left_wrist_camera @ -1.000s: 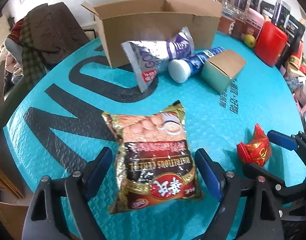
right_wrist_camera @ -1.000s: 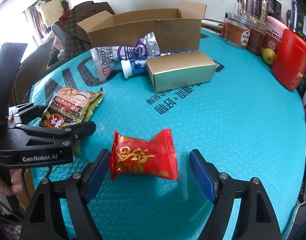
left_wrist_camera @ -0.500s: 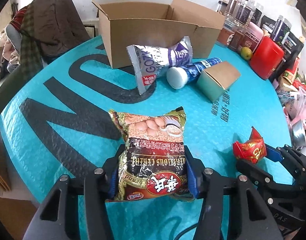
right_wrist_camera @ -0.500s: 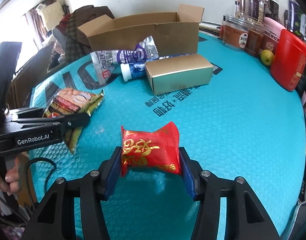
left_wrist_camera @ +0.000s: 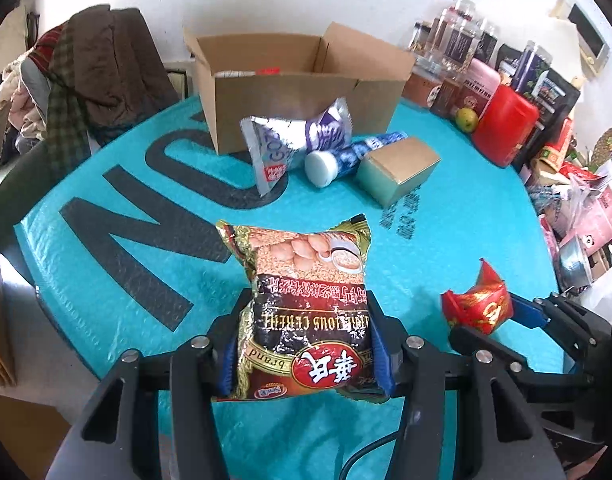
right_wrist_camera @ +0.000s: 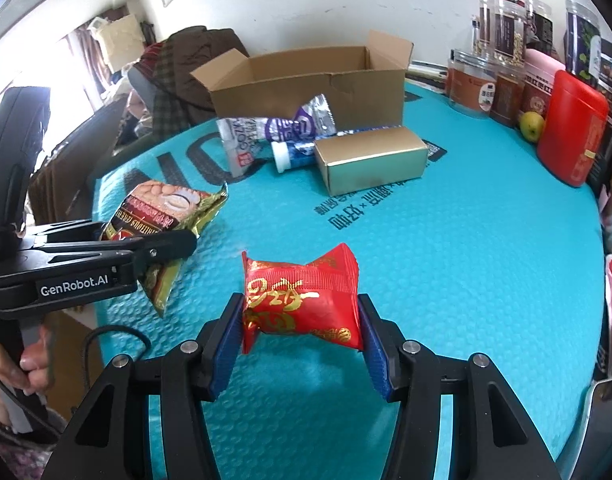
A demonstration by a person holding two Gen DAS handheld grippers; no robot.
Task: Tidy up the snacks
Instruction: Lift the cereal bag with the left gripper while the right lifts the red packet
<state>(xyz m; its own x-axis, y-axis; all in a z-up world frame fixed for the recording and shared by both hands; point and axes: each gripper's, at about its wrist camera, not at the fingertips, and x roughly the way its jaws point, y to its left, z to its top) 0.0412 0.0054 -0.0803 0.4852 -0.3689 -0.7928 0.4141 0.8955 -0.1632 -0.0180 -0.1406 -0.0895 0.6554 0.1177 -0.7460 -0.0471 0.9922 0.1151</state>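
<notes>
My left gripper [left_wrist_camera: 306, 320] is shut on a brown and gold cereal bag [left_wrist_camera: 306, 276], its blue pads pressing the bag's lower sides. The bag hangs a little above the teal table cover [left_wrist_camera: 446, 232]. To its right, my right gripper [left_wrist_camera: 490, 320] holds a red and gold snack packet [left_wrist_camera: 476, 308]. In the right wrist view, the right gripper [right_wrist_camera: 299, 312] is shut on that red packet [right_wrist_camera: 297, 296], which is lifted off the cover. At the left of that view, the left gripper [right_wrist_camera: 145, 234] carries the cereal bag [right_wrist_camera: 161, 204]. An open cardboard box [left_wrist_camera: 297, 96] stands at the far side.
A silver and purple packet [left_wrist_camera: 293, 140], a blue tube [left_wrist_camera: 346, 156] and a gold carton [left_wrist_camera: 398, 168] lie before the box. A red canister [left_wrist_camera: 502, 124], a green fruit [left_wrist_camera: 466, 119] and several jars line the far right. Clothes [left_wrist_camera: 93, 68] hang at the left.
Both grippers have shut on their packets: the left on the cereal bag, the right on the red packet. Both packets have risen off the table cover.
</notes>
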